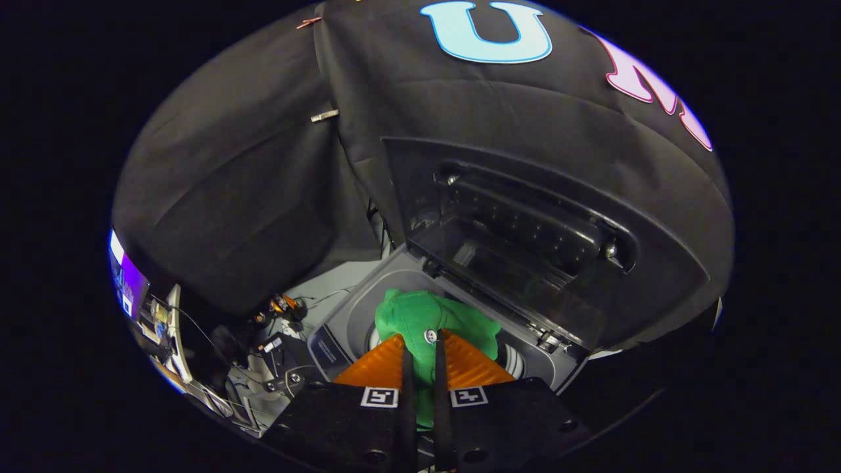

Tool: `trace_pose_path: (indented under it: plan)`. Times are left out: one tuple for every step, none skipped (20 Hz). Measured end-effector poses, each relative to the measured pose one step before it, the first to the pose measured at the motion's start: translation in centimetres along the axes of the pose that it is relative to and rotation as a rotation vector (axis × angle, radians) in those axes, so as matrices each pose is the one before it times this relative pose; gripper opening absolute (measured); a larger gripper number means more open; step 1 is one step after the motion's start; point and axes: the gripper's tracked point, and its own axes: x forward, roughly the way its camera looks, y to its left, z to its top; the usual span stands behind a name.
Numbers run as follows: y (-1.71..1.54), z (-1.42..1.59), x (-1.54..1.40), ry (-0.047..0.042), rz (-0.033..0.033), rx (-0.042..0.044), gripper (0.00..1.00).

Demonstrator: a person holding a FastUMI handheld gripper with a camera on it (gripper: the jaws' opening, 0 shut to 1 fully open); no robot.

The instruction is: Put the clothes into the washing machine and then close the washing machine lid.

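Gripper view: I've got the gripper (421, 341) hanging over the washing machine (341, 328), whose lid (519, 256) stands raised behind the tub opening. Orange fingers (374, 364) are pinched nearly together on a fold of the green garment (427, 315), so I read it as clenched on the cloth, w/ green showing between the pads and bunched just ahead of the tips. The rest of the garment droops over the drum mouth, approx centred on the opening; can't tell if it's touching the drum or hanging free above it.

Progress, my call: clothes are at the machine but not let go yet, so step 1 is nearly done. Left to do: drop the garment in, then swing the lid down. Lid untouched so far.
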Motion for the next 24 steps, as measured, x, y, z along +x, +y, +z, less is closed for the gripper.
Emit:
trace_pose_path:
  plan:
    - [-0.088, -0.399, 0.412, 0.01035, 0.00831, 0.00939, 0.14]
    - [0.162, 0.067, 0.362, 0.00575, 0.01857, 0.01805, 0.32]
    - [0.127, 0.054, 0.072, -0.00024, 0.01977, 0.03246, 0.49]
    - [-0.199, 0.121, -0.278, 0.001, -0.00358, 0.02584, 0.66]
    - [-0.046, 0.39, -0.648, 0.00054, 0.01253, 0.02511, 0.84]
    - [-0.178, -0.159, 0.184, 0.00539, -0.00531, 0.00504, 1.0]
    - [-0.158, -0.083, 0.41, 0.00155, -0.00215, -0.00228, 0.99]
    - [0.075, 0.022, 0.262, -0.00006, 0.00041, -0.01101, 0.99]
    - [0.196, -0.042, 0.203, -0.00383, 0.00449, -0.01655, 1.0]
    - [0.186, 0.214, 0.013, -0.00744, 0.00331, -0.01637, 1.0]
    - [0.362, 0.26, -0.141, -0.01147, 0.00545, -0.01382, 1.0]
    - [0.323, 0.29, -0.153, -0.01441, 0.00953, -0.00989, 1.0]
    - [0.529, 0.5, -0.303, -0.01944, 0.01553, -0.00806, 0.99]
    - [0.466, 0.506, -0.18, -0.02166, 0.014, -0.00685, 1.0]
    - [0.378, 0.64, -0.388, -0.02549, 0.01474, -0.00669, 1.0]
    - [0.395, 0.736, -0.216, -0.02844, 0.01417, -0.00631, 1.0]
    - [0.266, 0.678, -0.242, -0.03083, 0.0103, -0.00825, 1.0]
    - [0.028, 0.656, -0.225, -0.03357, 0.00058, -0.01147, 1.0]
    - [-0.016, 0.867, -0.342, -0.03883, -0.00441, -0.0115, 1.0]
    - [0.104, 1.093, -0.432, -0.04154, 0.00094, -0.01115, 1.0]
    - [0.053, 1.211, -0.373, -0.04506, -0.00223, -0.01007, 0.99]
    - [-0.094, 1.173, -0.42, -0.0489, -0.00557, -0.00944, 0.99]
    - [-0.254, 1.145, -0.25, -0.05226, -0.00881, -0.00853, 0.99]
    - [-0.262, 1.229, -0.491, -0.05403, -0.01387, -0.00886, 0.99]
